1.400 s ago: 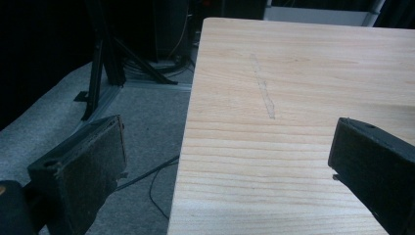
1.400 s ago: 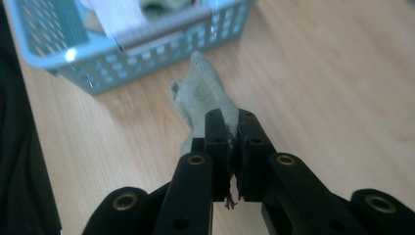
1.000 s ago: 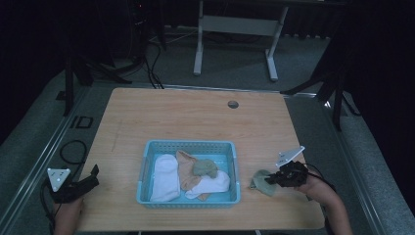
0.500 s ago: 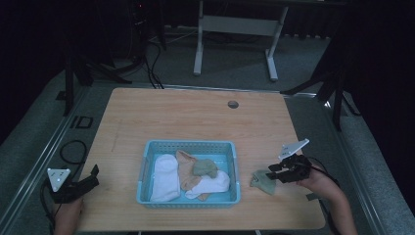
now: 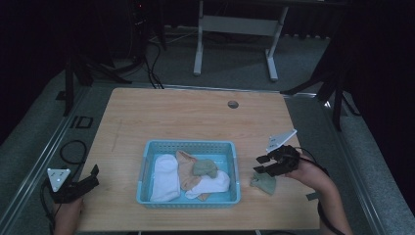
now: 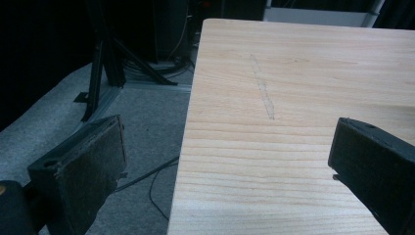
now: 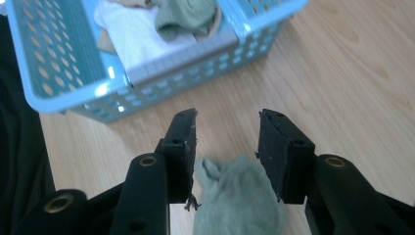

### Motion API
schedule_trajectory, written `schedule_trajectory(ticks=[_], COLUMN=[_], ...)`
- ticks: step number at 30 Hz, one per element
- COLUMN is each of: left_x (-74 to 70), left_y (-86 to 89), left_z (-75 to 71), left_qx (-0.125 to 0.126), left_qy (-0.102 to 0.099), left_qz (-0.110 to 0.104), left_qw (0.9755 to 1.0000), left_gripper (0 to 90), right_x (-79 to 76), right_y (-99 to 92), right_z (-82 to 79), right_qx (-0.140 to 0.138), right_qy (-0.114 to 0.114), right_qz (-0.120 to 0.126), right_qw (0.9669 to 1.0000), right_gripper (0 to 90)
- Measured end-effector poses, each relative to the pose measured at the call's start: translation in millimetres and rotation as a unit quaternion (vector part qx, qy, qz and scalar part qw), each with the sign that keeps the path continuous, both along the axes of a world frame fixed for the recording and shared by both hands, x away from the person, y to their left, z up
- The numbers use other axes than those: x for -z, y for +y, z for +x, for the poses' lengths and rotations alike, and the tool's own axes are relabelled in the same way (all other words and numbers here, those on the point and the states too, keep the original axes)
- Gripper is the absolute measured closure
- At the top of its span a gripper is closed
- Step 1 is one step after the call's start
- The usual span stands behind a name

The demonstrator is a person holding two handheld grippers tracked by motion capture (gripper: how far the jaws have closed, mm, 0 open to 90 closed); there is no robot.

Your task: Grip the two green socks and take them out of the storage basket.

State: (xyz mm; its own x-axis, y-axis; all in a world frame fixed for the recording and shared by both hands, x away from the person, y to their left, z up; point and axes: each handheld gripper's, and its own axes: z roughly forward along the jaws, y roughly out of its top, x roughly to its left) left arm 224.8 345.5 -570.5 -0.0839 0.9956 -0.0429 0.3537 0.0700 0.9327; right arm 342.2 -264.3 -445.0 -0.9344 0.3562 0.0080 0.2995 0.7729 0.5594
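Two grippers work a wooden worktop: the left gripper, lower left of the high view, idles with jaws spread at the edge. The right gripper hangs with jaws spread over a green sock, which lies on the wood beside the blue basket. Closing now could pinch air, the sock sitting low behind the tips. The high view alone shows the white sock farther left in the basket.

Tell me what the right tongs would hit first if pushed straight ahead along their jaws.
Probably the near wall of the light blue perforated plastic basket; the right tongs stand open, pointing at it across bare wood. Height is uncertain.
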Motion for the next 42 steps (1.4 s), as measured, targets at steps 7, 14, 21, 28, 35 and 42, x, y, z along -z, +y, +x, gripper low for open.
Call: schedule_trajectory(ticks=[7,14,21,28,35,42], left_x=[0.0,0.0,0.1,0.1,0.1,0.2], left_y=[0.1,0.2,0.2,0.4,0.5,0.7], left_z=[0.1,-0.2,-0.2,-0.2,-0.4,-0.5], left_qx=[0.0,0.001,0.001,0.002,0.002,0.003], left_qy=[0.001,-0.001,-0.002,-0.002,-0.003,-0.004], left_qz=[0.0,-0.001,-0.001,-0.002,-0.003,-0.004], left_qw=[1.0,1.0,1.0,1.0,1.0,1.0], left_gripper=[0.4,0.3,0.3,0.4,0.3,0.4], right_x=[-11.1,-19.9,-20.1,-11.2,-0.1,15.6], right_y=[25.9,52.7,76.6,101.7,125.2,142.5], right_z=[0.8,2.3,5.9,6.2,7.6,10.5], right_qx=[-0.027,-0.056,-0.076,-0.104,-0.126,-0.138], right_qy=[-0.006,-0.017,-0.013,-0.009,-0.006,0.003], right_qz=[0.004,0.006,-0.006,-0.015,-0.029,-0.05], right_qw=[0.9996,0.9983,0.997,0.9944,0.9915,0.9892], right_gripper=[57.7,58.4,58.8,59.6,60.9,61.8])
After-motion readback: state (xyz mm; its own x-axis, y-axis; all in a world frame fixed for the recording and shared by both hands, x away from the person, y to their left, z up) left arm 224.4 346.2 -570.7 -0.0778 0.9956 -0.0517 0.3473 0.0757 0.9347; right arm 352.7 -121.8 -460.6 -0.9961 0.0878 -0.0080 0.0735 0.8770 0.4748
